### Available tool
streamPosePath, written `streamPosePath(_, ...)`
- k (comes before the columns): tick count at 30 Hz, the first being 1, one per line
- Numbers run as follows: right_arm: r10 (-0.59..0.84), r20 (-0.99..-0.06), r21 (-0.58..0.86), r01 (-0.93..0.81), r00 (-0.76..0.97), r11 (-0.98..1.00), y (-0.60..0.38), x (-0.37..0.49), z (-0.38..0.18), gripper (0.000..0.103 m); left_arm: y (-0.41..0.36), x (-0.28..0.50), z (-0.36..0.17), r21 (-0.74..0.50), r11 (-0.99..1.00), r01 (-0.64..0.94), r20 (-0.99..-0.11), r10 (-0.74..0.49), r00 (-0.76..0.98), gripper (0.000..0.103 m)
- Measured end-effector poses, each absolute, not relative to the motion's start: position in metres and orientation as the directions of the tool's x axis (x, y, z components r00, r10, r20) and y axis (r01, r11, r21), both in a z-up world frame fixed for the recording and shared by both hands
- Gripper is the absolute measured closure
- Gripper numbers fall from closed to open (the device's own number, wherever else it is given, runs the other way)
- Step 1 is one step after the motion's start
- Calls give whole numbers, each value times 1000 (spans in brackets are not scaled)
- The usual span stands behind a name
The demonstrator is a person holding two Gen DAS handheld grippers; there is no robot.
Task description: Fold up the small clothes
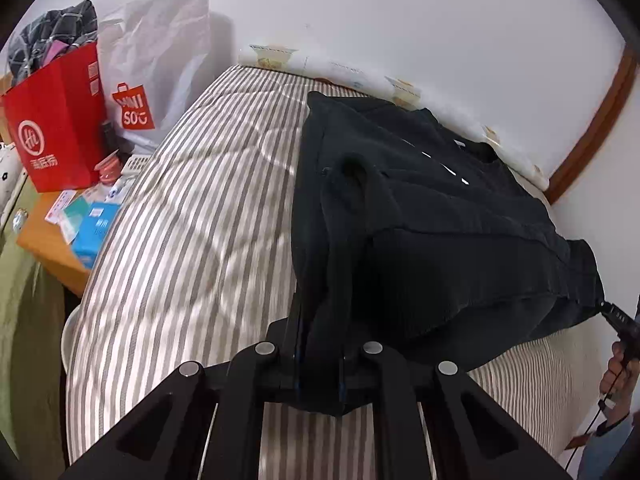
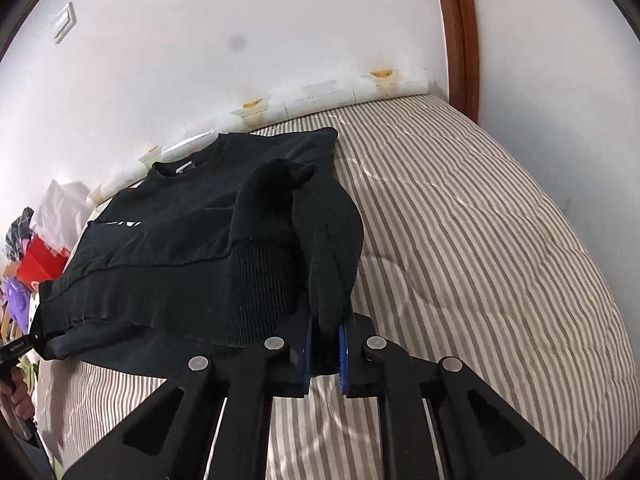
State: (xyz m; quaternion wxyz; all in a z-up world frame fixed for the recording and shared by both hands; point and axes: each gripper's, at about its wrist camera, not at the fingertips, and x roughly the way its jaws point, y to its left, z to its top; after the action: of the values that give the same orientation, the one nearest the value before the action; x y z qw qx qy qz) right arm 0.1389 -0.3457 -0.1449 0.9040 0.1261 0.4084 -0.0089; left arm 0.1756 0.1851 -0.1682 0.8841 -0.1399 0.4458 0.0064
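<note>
Well, in the left wrist view the left gripper (image 1: 320,344) is clamped on a bunched corner of the black top (image 1: 420,216), its two fingers pressed together with dark cloth pinched between them. From that pinch the top stretches away to the far right across the striped bed (image 1: 192,220), its hem running along the near side and a few white marks showing on its chest. At the near right edge the right gripper (image 1: 612,314) touches the other hem corner, with a hand (image 1: 618,364) behind it; from here I cannot tell how its jaws stand. Left of the bed a wooden table (image 1: 48,248) carries a red bag (image 1: 56,128), a white bag (image 1: 160,68) behind it and a blue box (image 1: 94,232). A white wall (image 1: 400,12) backs the bed, and a brown frame (image 1: 592,120) curves at the far right

In the right wrist view the right gripper (image 2: 324,336) is closed on a fold of the top (image 2: 180,232), blue pads squeezing the black cloth from both sides. The top lies on the left half of the bed (image 2: 480,240), collar toward the far wall (image 2: 240,20), hem lifted off the cover along the near edge. At the near left the left gripper (image 2: 24,346) holds the opposite corner, a hand (image 2: 18,394) under it. The red bag (image 2: 42,266) shows at the left, the frame (image 2: 460,32) stands at the far right
</note>
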Motion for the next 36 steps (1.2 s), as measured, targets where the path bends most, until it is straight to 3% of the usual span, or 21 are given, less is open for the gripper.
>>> streamPosePath(10,56,-767,181,132,639,974,-354,93,-153,93,162,118,-171,-175,980,-99,-794,-81,603,91)
streamPosePath(16,-17,-803,98,160,596,982,-353,87,-149,87,164,117,-170,-176,980,-92,-792,-86,605,89)
streamPosePath(20,-65,-777,57,173,626,983,-349,72,-129,87,166,113,-167,-180,979,-97,-785,-84,614,85)
streamPosePath(25,-27,-745,68,117,666,991,-325,62,-113,78,167,107,-160,-152,984,-93,-766,-58,641,83)
streamPosePath(28,-3,-747,67,80,664,995,-305,62,-115,78,172,99,-150,-162,982,-96,-736,-55,675,77)
streamPosePath(31,21,-765,74,54,644,996,-286,64,-123,78,177,94,-139,-193,978,-77,-706,-84,703,62)
streamPosePath(36,69,-781,89,1,621,996,-258,66,-137,78,178,86,-131,-229,973,-34,-676,-134,724,61)
